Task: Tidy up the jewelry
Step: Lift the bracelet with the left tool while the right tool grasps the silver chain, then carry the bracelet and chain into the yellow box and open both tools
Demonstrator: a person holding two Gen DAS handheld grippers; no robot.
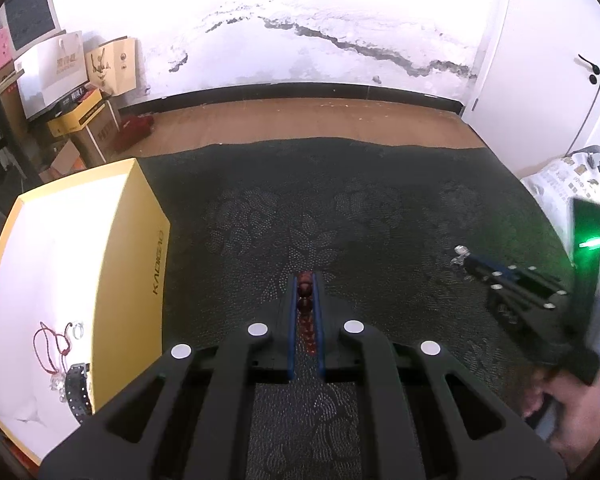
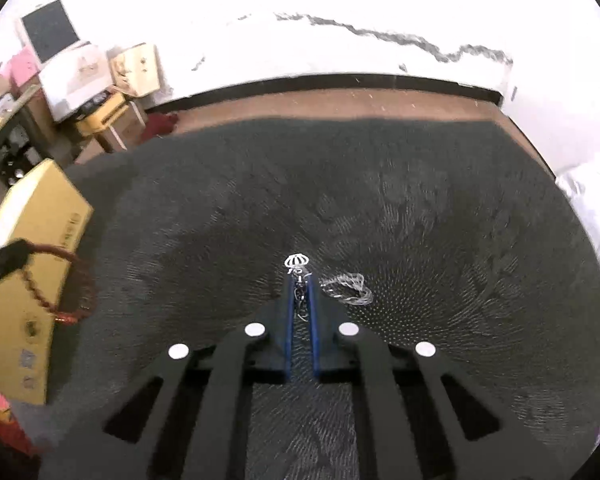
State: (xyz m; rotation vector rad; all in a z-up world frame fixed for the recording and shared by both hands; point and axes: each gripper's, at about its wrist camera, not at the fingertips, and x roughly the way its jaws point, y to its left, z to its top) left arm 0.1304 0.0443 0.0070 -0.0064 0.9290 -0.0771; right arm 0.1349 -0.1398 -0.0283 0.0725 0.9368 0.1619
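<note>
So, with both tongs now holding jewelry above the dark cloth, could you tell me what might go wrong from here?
1. The right tongs pinch the silver pendant piece only at their tips; it could slip out, and a silver chain trails beside them.
2. The red bead bracelet hangs as a loose loop from the left tongs and might catch the edge of the yellow box.
3. The box tray already holds a red cord; additions could tangle.
</note>
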